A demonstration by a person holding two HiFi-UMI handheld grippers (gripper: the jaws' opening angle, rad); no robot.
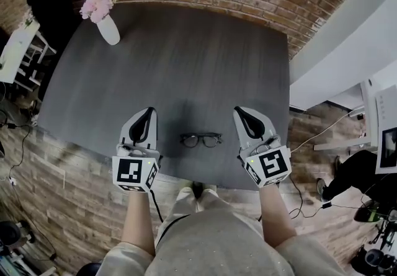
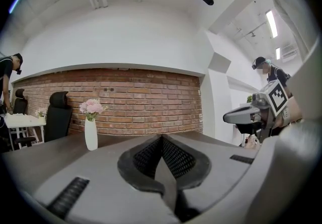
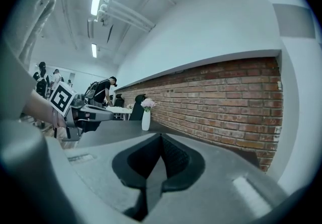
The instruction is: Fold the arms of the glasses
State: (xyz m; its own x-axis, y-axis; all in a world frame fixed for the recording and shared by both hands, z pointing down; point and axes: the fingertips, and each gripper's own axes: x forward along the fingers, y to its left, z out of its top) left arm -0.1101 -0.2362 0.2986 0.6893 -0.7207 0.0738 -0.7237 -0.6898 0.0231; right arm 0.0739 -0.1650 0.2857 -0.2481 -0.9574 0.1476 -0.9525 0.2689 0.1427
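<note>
Evidently light and fragile, the glasses (image 1: 201, 139) need gentle arm-pinching; left gripper (image 1: 149, 110) and right gripper (image 1: 239, 110) pressed together, empty.

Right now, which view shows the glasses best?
The head view: the glasses lie in full on the table, between the left claw and right claw. Neither gripper view shows them; both look level across the table.

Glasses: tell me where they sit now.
Head view: the glasses lie near the front edge of the dark table, between the left claw and the right claw, touching neither.
</note>
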